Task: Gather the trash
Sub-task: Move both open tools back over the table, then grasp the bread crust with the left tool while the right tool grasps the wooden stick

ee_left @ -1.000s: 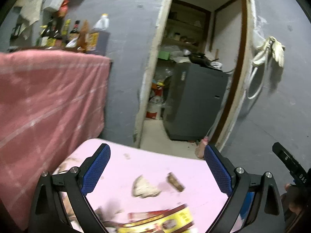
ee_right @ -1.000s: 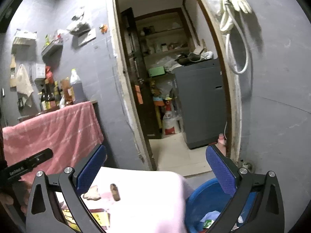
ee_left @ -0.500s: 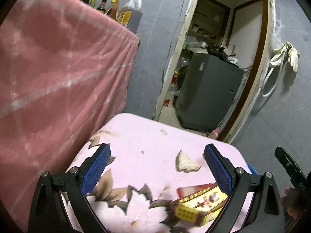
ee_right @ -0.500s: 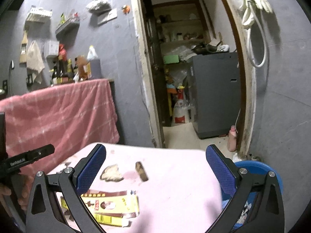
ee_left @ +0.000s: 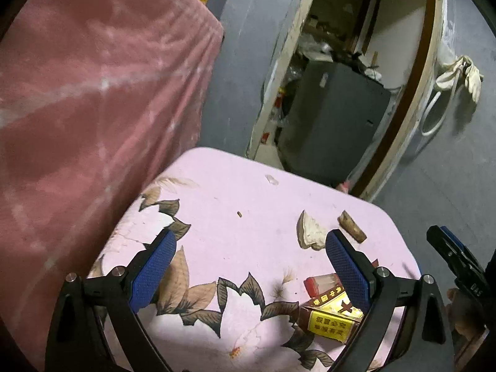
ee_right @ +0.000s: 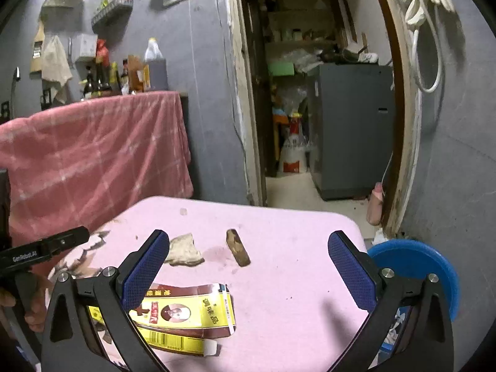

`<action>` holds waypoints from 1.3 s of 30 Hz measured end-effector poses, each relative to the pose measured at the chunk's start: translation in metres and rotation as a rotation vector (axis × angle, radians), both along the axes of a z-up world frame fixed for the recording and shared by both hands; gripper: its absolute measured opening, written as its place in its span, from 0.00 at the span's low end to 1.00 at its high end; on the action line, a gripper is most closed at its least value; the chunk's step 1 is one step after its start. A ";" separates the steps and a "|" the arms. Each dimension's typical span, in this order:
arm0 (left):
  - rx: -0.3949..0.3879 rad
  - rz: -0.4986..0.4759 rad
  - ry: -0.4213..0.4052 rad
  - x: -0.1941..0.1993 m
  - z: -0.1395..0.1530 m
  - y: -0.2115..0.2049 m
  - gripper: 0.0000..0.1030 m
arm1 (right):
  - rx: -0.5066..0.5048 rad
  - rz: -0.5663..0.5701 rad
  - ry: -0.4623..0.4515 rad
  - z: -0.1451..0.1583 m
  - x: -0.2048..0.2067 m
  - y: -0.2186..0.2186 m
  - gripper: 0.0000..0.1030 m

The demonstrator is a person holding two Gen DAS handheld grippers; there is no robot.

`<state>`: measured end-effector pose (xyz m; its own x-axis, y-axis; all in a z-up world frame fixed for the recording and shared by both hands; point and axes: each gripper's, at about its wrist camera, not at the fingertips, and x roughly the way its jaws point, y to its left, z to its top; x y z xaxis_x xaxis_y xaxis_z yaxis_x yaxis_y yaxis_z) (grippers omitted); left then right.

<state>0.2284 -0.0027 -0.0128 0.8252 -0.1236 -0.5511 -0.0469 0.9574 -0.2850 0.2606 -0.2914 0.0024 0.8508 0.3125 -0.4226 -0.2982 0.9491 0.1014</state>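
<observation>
A flattened yellow-and-red carton is seen in the lower left of the right wrist view, lying on the pink flowered tablecloth with its long axis running left to right across the frame. The right gripper is held above the cloth with its jaws wide apart and nothing between them; its left fingertip overlaps the carton's upper left corner in the picture, though contact cannot be judged. In the left wrist view the same carton is found at the lower right, partly hidden behind the right finger of the left gripper, whose jaws are likewise spread and empty. The carton is therefore judged to lie nearer the right gripper, low and to its left, so a short shift left and down (with the jaws closing across the short side) is what the pickup would turn on.

Two smaller scraps are seen further up the cloth: a pale crumpled piece and a brown stub, just beside each other. A blue bin is seen at the right edge of the frame, beyond the cloth's corner.

Chinese characters and a barcode are printed on the carton; "GenRobot.AI" can be read on the other gripper's body.
</observation>
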 end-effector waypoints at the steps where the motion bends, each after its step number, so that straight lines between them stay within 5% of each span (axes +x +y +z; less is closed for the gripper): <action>1: -0.003 -0.005 0.009 0.004 -0.001 0.000 0.91 | -0.001 0.001 0.009 -0.001 0.002 0.000 0.98; 11: 0.010 -0.062 0.046 0.043 0.001 -0.012 0.89 | -0.008 0.030 0.157 -0.009 0.041 0.004 0.80; 18: 0.063 -0.160 0.100 0.069 -0.010 -0.031 0.70 | -0.060 0.063 0.293 -0.026 0.068 0.012 0.55; 24: 0.082 -0.225 0.183 0.087 -0.022 -0.040 0.51 | -0.090 0.091 0.375 -0.038 0.086 0.014 0.48; 32: 0.011 -0.298 0.257 0.105 -0.032 -0.043 0.33 | -0.087 0.141 0.451 -0.055 0.105 0.020 0.39; 39: 0.003 -0.343 0.275 0.110 -0.032 -0.049 0.21 | -0.090 0.161 0.445 -0.057 0.109 0.027 0.33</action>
